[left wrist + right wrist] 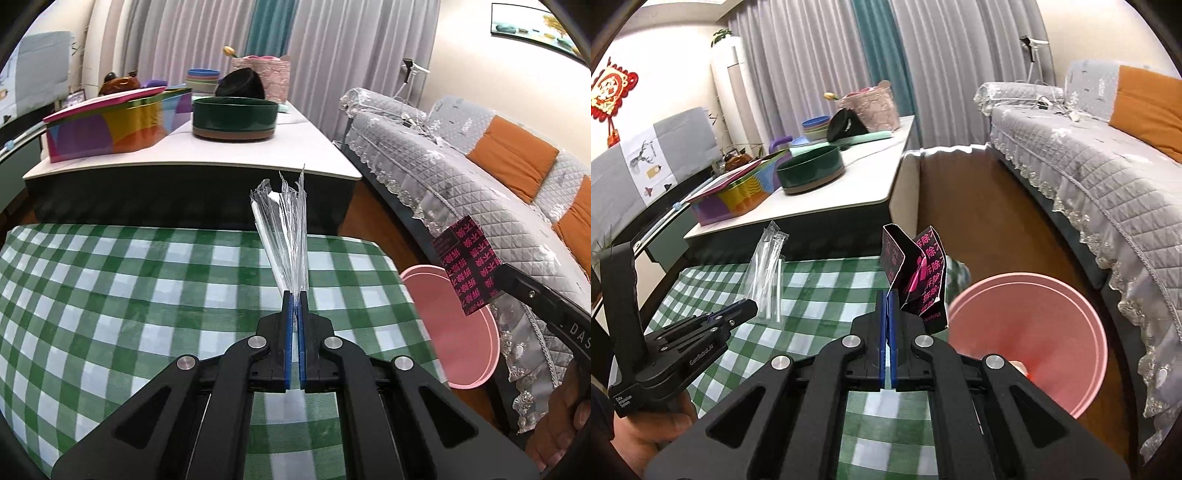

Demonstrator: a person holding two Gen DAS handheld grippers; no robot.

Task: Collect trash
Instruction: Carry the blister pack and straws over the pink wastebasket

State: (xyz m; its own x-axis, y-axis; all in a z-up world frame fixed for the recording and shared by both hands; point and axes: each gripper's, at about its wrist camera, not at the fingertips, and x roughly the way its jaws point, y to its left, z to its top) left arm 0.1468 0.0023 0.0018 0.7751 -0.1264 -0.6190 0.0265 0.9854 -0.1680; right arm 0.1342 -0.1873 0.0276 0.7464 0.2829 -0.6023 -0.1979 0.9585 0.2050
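Note:
My left gripper [295, 295] is shut on a clear plastic straw wrapper [286, 229] that sticks up from its blue pads above the green checked tablecloth [129, 288]. In the right wrist view the same wrapper [768, 273] pokes out of the left gripper [751, 306] at the left. My right gripper [889, 295] is shut on a crumpled black wrapper with pink print [919, 277], held near the table's right edge. That black wrapper [467, 266] also shows at the right of the left wrist view. A pink bin [1030, 339] stands on the floor just right of the table, also seen as the pink bin [454, 328].
A low white table [192, 162] behind carries a colourful tin [110, 125], a dark green round box [234, 118] and bowls. A grey quilted sofa [1089, 177] with orange cushions runs along the right. Wooden floor [979, 229] lies between sofa and tables.

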